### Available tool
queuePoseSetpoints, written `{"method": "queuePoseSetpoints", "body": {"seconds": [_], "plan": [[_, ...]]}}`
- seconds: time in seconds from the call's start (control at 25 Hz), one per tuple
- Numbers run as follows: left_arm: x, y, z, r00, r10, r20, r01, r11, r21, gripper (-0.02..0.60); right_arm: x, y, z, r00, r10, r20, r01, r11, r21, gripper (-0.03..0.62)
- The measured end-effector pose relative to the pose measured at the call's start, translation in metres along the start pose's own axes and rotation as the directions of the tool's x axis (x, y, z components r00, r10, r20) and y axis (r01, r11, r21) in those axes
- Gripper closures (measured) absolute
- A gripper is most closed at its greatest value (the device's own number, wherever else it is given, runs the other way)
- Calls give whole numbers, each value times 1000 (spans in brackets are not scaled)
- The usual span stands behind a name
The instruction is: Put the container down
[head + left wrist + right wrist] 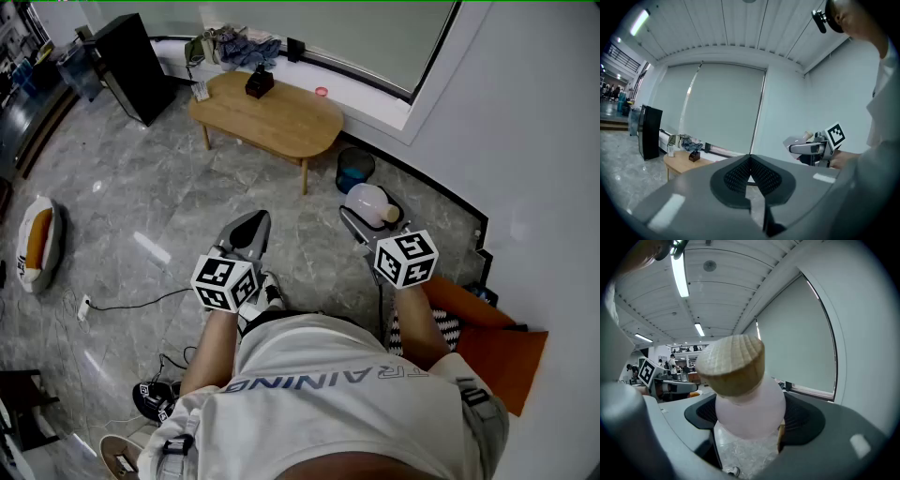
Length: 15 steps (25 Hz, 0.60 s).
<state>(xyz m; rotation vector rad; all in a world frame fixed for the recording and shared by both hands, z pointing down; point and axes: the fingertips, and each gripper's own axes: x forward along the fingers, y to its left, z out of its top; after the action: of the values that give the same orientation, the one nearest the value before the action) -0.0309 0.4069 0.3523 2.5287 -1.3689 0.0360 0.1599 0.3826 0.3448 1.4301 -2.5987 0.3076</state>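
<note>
Right gripper (750,420) stands wide, clamped on the container (750,404); left gripper (750,176) has its jaws together.
Held in the air above the marble floor (141,187), the container's long axis rises from between the dark ribbed pads, with the ribbed wooden lid (733,364) uppermost, leaning toward the camera; its rounded body is smooth and pale pink.

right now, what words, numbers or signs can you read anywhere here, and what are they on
"RAINING": on the person's white shirt, upside down in the head view; the end letters are unclear.
Marker cube and its twin: black-and-white square patterns, no words.
Things on the wooden table: too small to read.
</note>
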Motion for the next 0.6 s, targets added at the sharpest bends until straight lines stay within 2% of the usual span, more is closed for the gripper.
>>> {"method": "queuePoseSetpoints", "body": {"seconds": [0.16, 0.6], "plan": [[3, 4, 5, 1000, -6, -8, 6, 1000, 25, 581, 8, 1, 3, 1000, 4, -1, -4, 1000, 2, 181], [20, 16, -1, 1000, 4, -30, -4, 1000, -5, 581, 25, -14, -1, 1000, 3, -3, -3, 1000, 17, 181]]}}
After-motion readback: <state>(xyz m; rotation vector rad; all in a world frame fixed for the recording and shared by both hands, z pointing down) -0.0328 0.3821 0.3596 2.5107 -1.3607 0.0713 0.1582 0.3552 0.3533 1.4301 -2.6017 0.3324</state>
